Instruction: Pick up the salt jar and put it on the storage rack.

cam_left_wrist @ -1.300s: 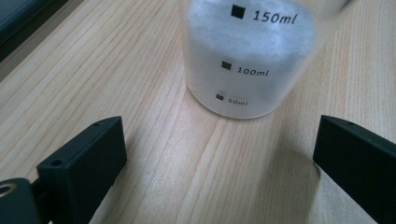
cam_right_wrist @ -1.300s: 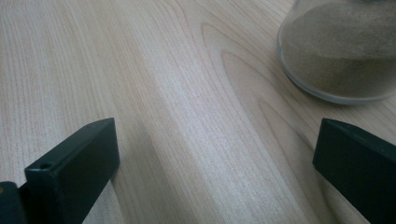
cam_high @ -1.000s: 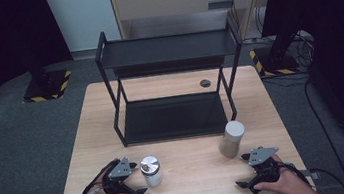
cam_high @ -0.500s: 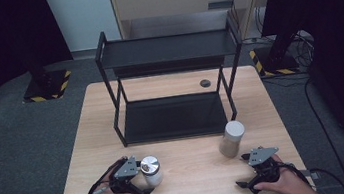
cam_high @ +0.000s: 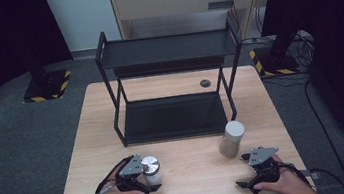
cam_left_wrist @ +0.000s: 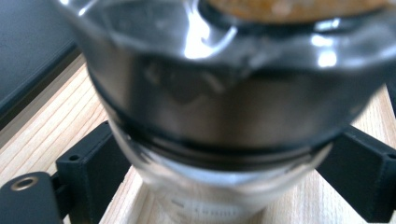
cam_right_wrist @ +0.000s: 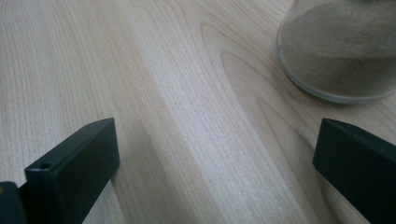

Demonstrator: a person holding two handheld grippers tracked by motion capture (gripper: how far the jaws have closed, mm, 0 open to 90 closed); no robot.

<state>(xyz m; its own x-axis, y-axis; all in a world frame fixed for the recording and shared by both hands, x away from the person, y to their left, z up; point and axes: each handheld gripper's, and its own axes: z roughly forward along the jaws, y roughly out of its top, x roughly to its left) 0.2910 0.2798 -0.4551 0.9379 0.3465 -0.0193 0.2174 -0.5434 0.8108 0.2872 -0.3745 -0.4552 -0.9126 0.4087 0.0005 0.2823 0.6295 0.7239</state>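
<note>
A black metal two-tier shelf rack (cam_high: 171, 84) stands across the middle and far part of the light wooden table (cam_high: 191, 185), both of its shelves bare. A small dark round disc (cam_high: 205, 83) lies on the tabletop at the far right, behind the rack's right legs.

On the near strip of table, the left gripper (cam_high: 143, 181) has its jaws on either side of a small glass jar with a shiny metal lid (cam_high: 151, 170); the left gripper view shows the jar (cam_left_wrist: 224, 116) pressed between the two black jaws, so the gripper is clamped on it, with a blurred printed label low on the glass.

To the right, a taller glass jar of tan powder with a pale round lid (cam_high: 231, 139) stands upright just in front of the rack's near right leg.

The right gripper (cam_high: 250, 170) rests near the table's near right edge, close beside that powder jar but apart from it. The right gripper view shows its jaws spread wide over bare wood, with the powder jar's base (cam_right_wrist: 338, 51) beyond the right jaw.
</note>
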